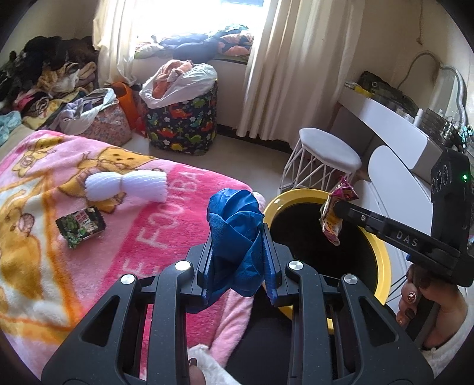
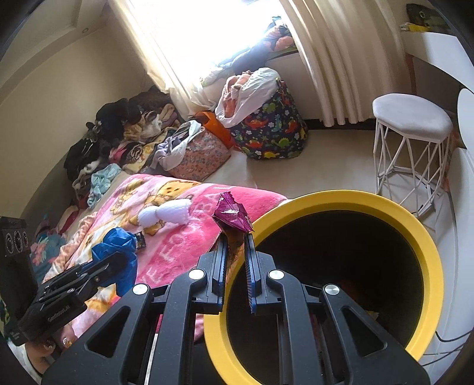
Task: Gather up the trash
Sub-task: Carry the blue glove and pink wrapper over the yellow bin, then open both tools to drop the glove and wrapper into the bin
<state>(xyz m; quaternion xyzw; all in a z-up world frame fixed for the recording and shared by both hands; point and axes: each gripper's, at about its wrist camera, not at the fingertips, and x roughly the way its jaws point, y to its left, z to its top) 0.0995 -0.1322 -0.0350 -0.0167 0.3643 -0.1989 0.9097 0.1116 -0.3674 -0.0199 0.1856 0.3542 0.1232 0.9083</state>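
A lived-in bedroom: pink blanket (image 1: 124,237) on the bed, clothes piles (image 1: 47,80), curtained window (image 1: 189,26).

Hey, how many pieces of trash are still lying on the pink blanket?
2: a white foam net mid-blanket and a green snack packet just in front of it. More may hide beyond the camera's view.

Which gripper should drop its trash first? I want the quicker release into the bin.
Right. The right gripper holds its crumpled purple snack wrapper over the yellow-rimmed black bin; the left gripper, with crumpled blue plastic, sits beside it.
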